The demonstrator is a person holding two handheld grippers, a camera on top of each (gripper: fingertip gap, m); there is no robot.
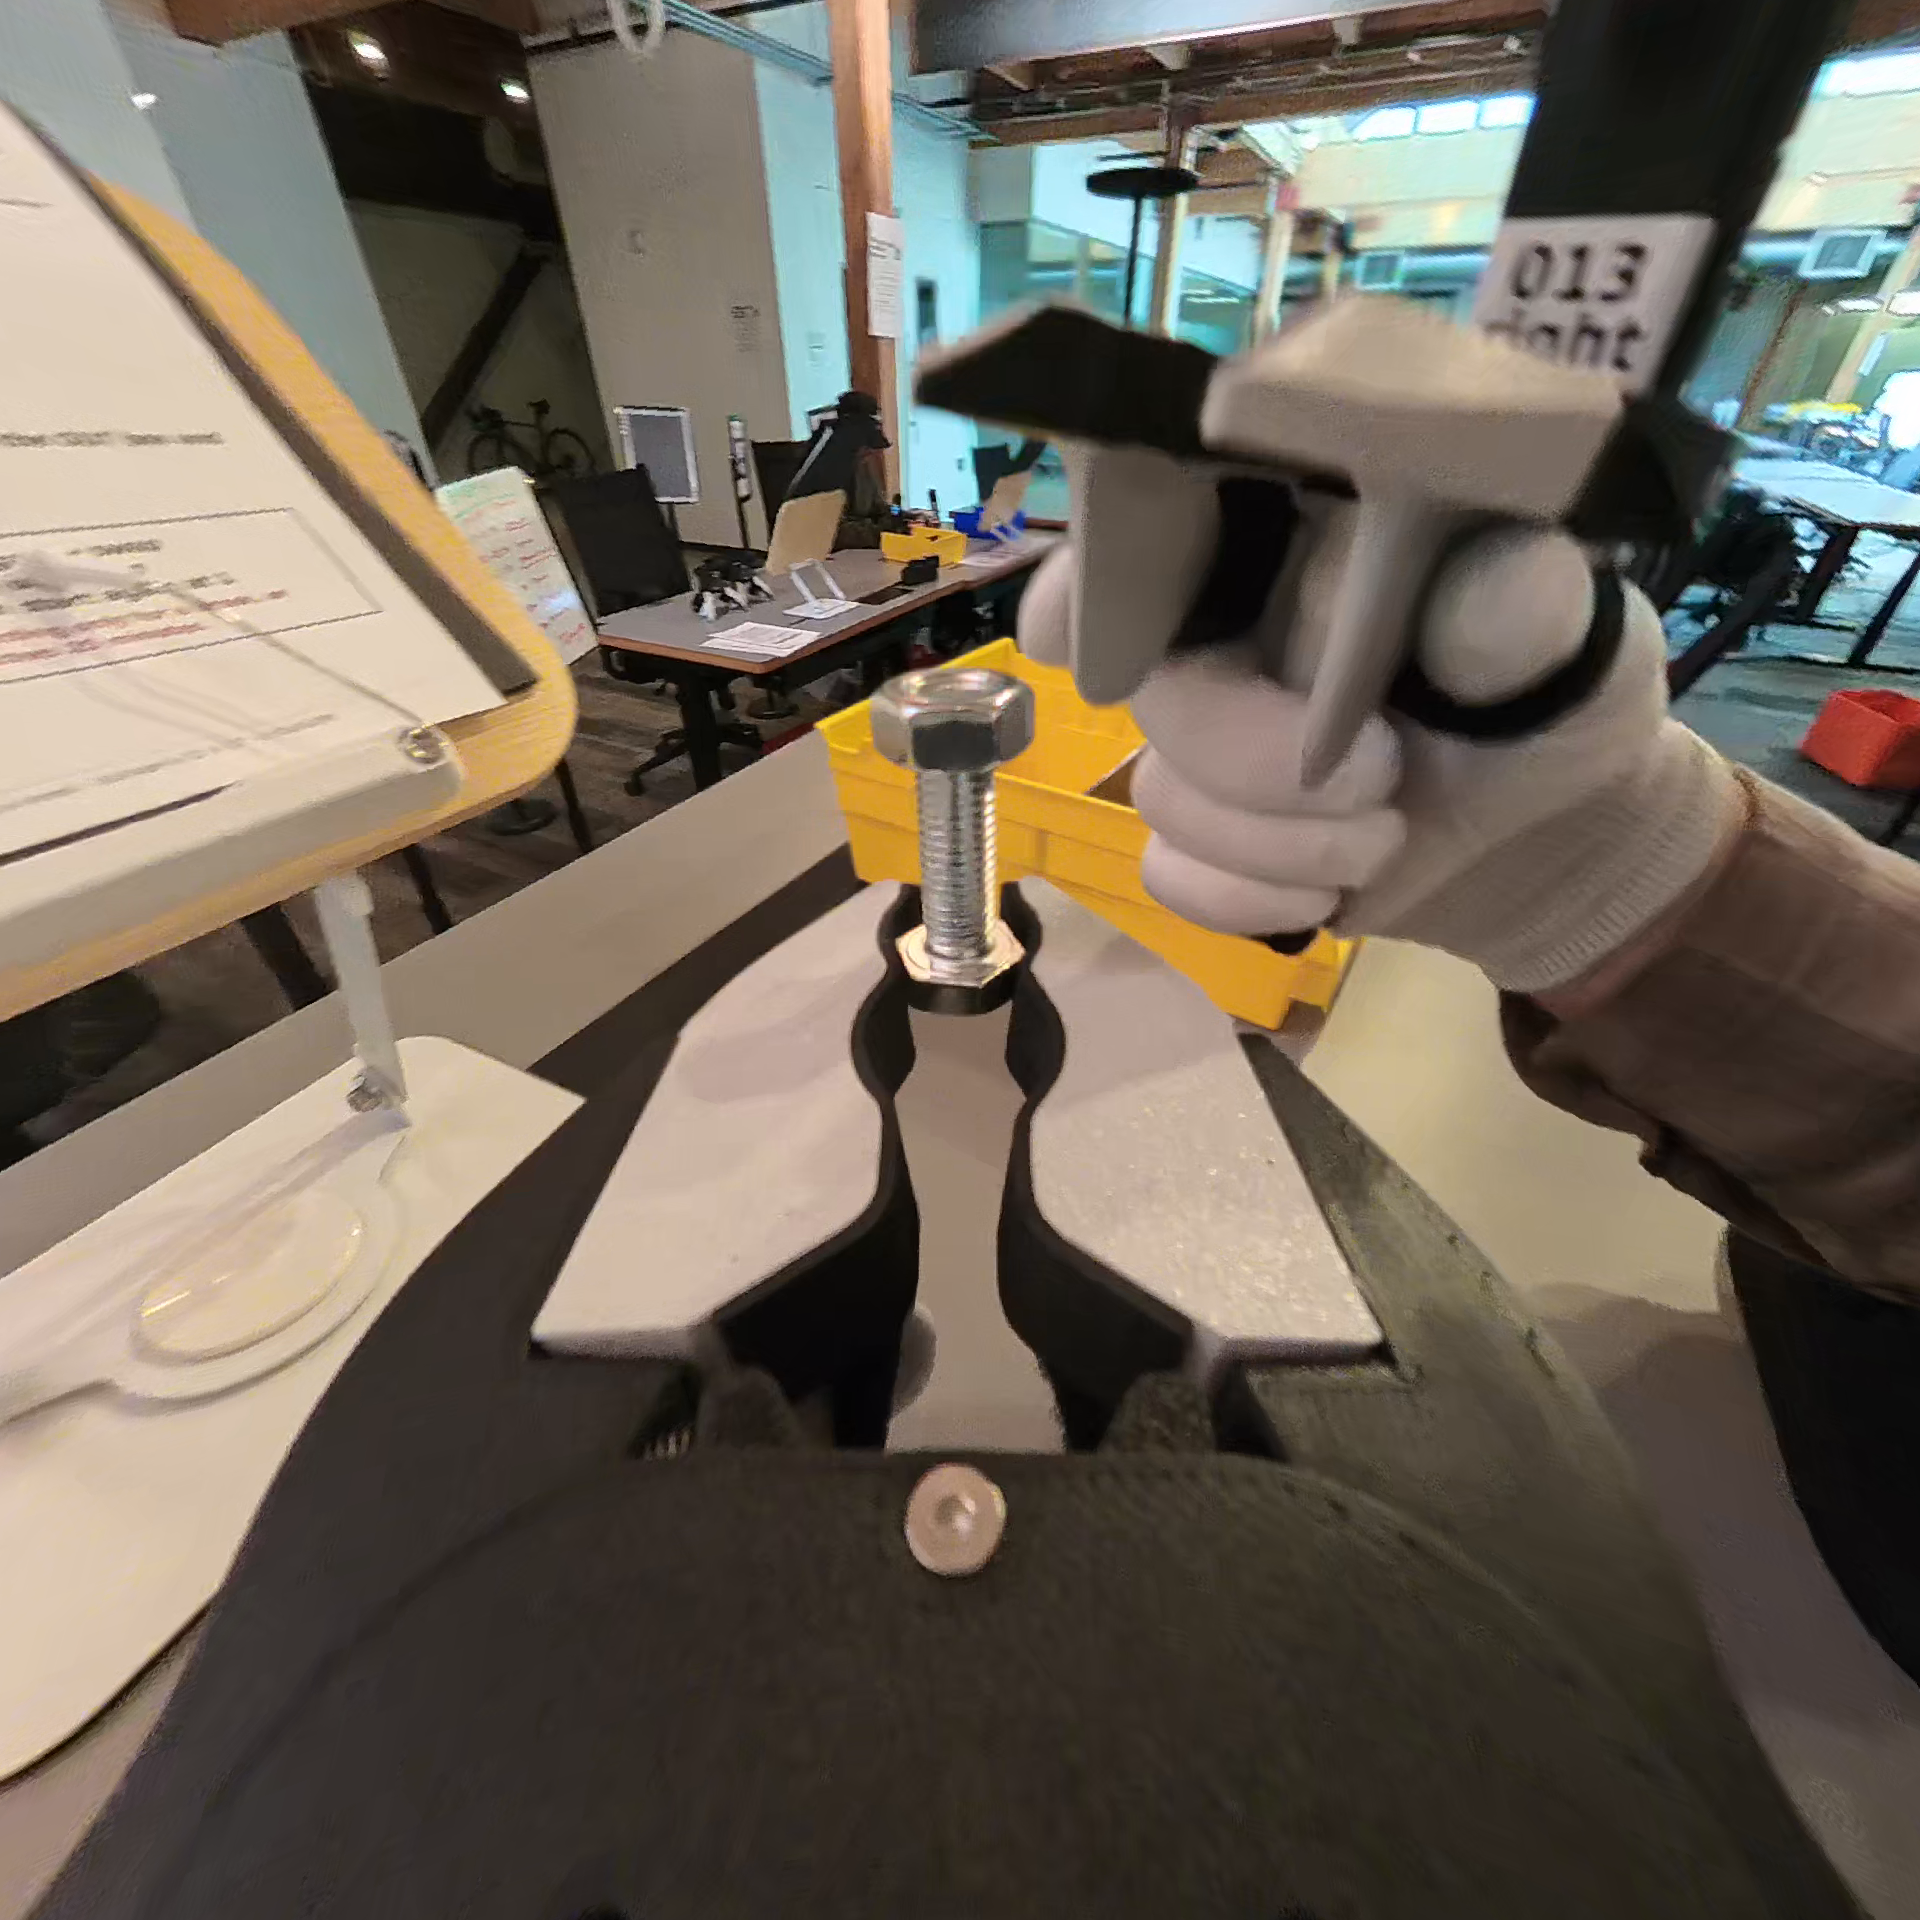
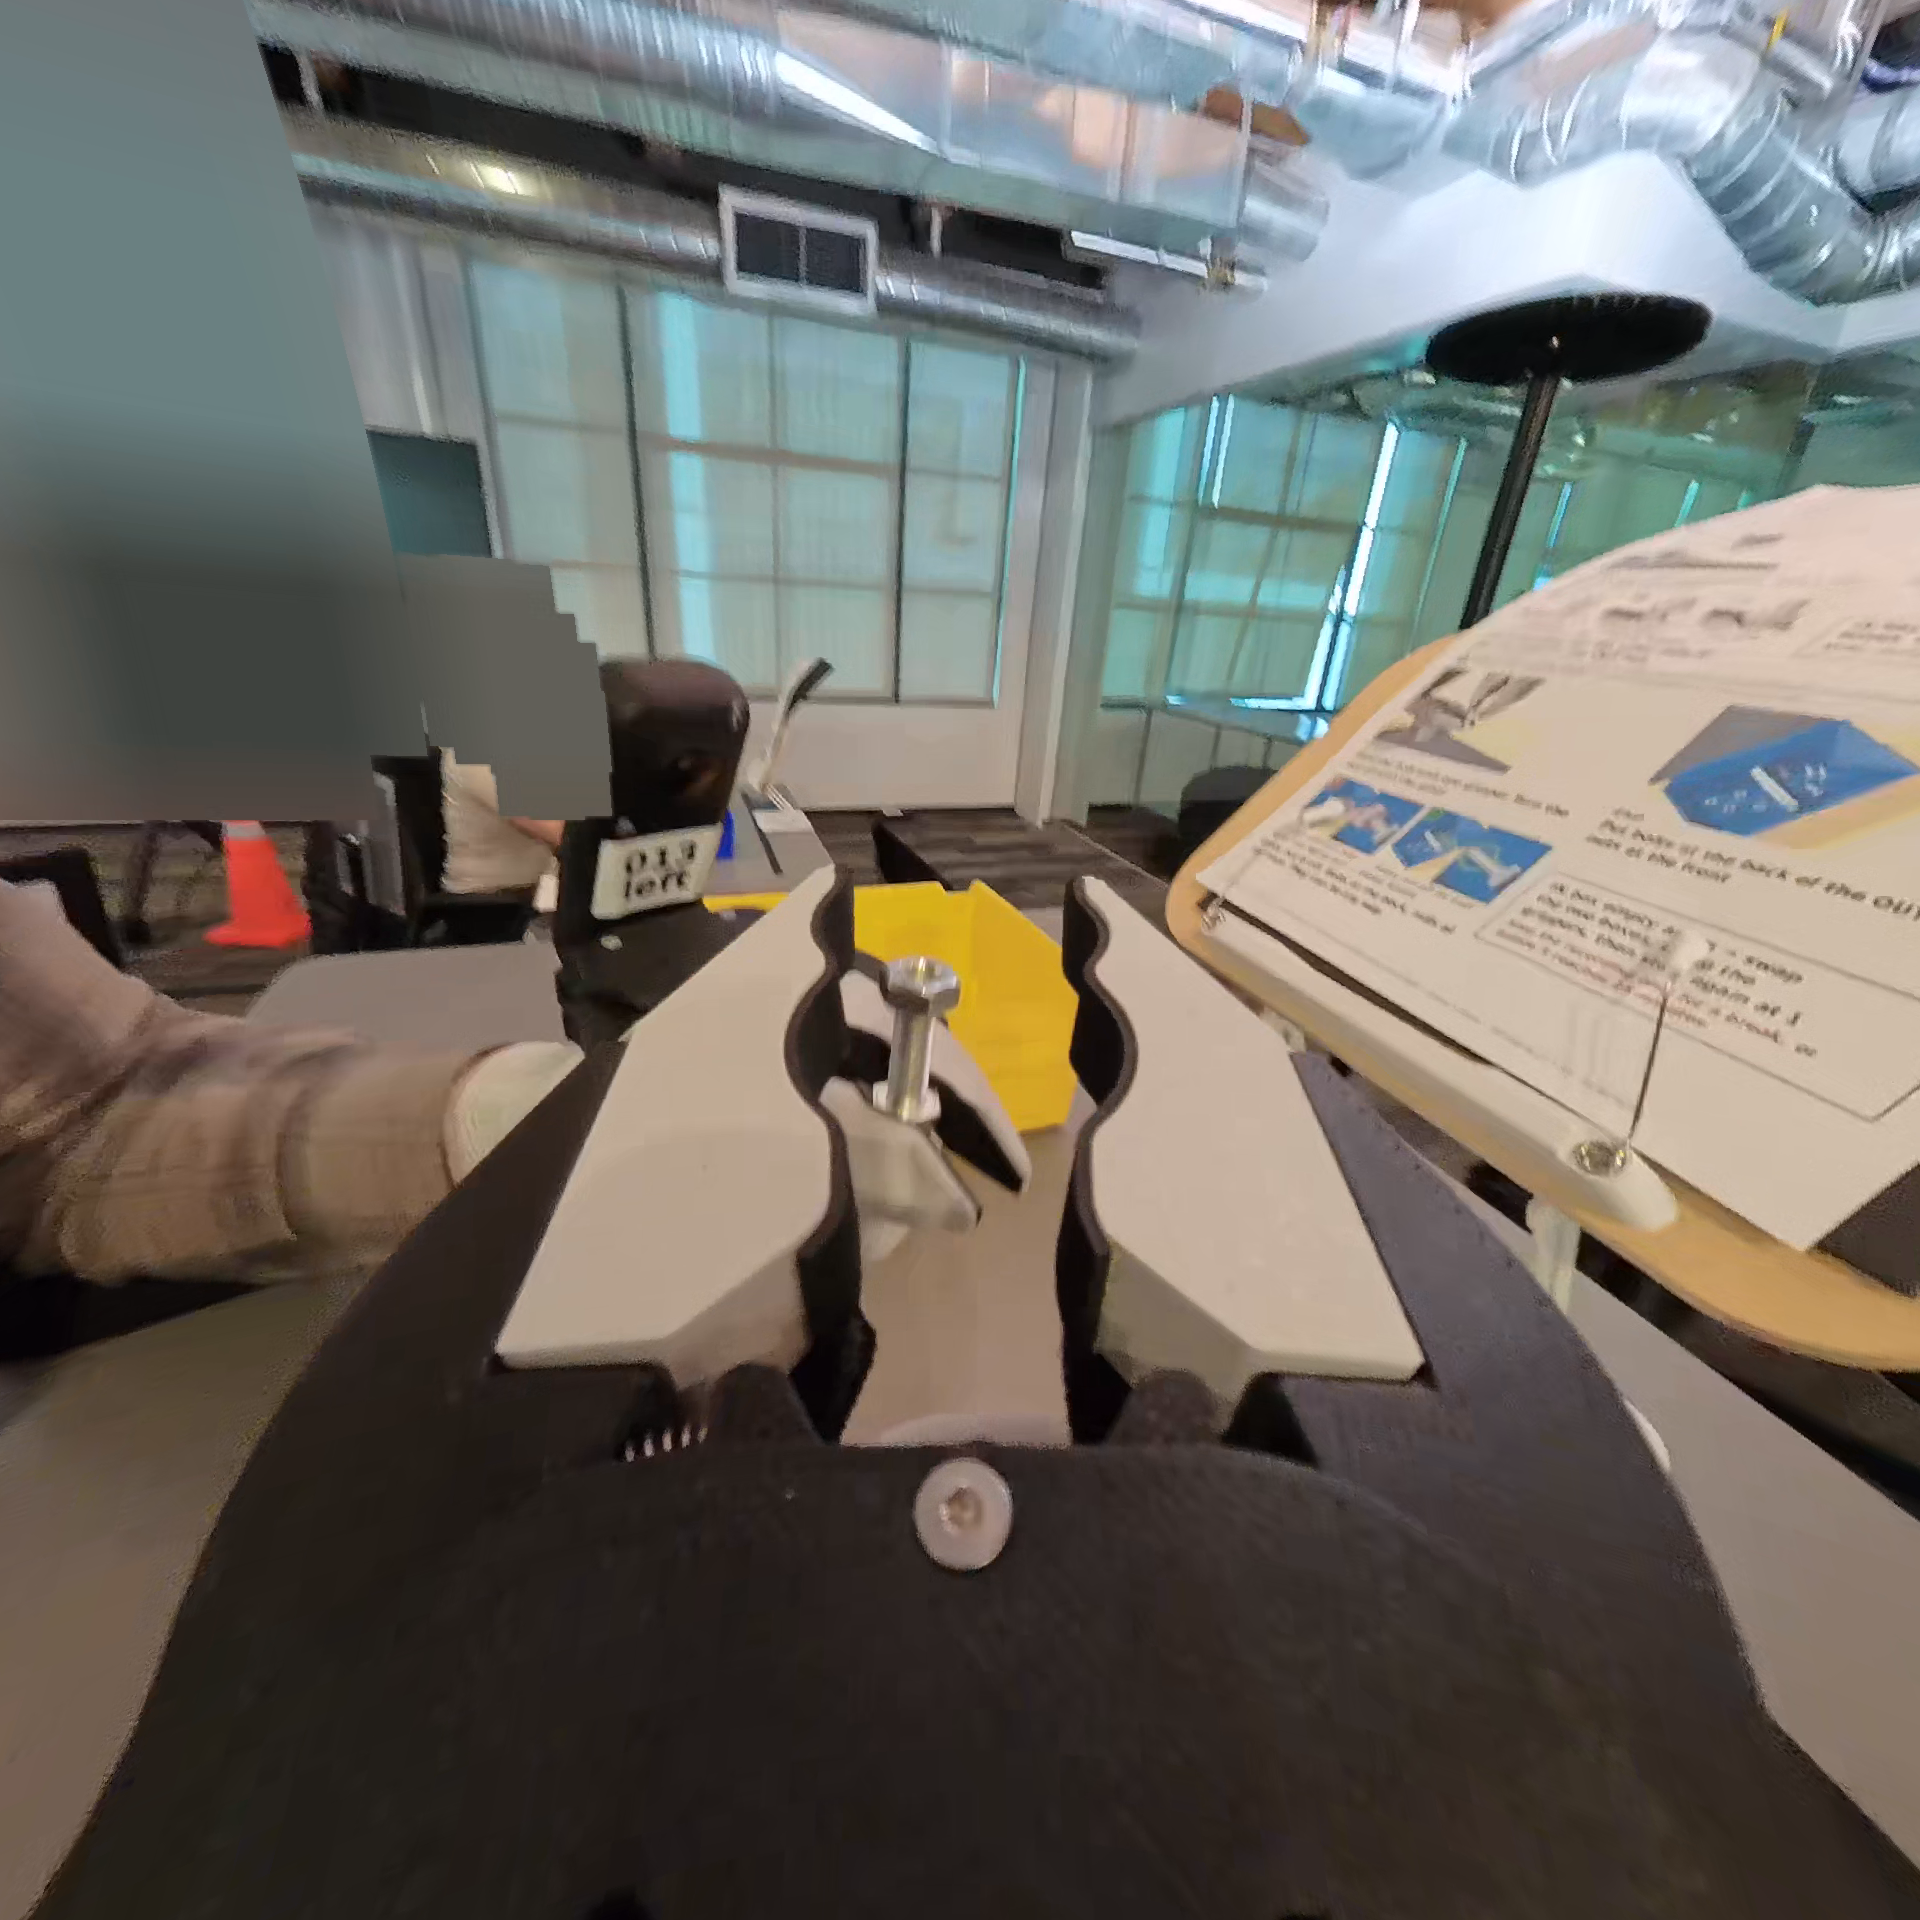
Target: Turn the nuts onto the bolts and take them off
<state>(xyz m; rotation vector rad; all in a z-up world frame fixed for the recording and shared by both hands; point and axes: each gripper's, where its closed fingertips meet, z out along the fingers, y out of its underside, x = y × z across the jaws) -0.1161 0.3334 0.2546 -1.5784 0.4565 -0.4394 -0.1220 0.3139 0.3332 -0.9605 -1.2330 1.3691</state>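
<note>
1. Left wrist view, left gripper (image 1: pixel 956 961): its fingertips are closed on a nut (image 1: pixel 956 964), which is clamped at the very tips.
2. Same view, bolt (image 1: pixel 956 821): it is threaded through the nut and stands upright, hex head uppermost, clear above the fingers.
3. Same view, right gripper (image 1: pixel 1216 540): it is seen up and to the right of the bolt head, apart from it and blurred, and is carried by a white-gloved hand (image 1: pixel 1351 790). A yellow bin (image 1: pixel 1049 821) is seen on the table behind the bolt.
4. Right wrist view, right gripper (image 2: pixel 956 935): its fingers are spread wide and nothing is held.
5. Same view, bolt (image 2: pixel 914 1039): it is framed in the gap between the spread fingers, farther off, untouched by them and upright in the left gripper (image 2: pixel 920 1122). The yellow bin (image 2: pixel 1013 997) lies just behind it.
</note>
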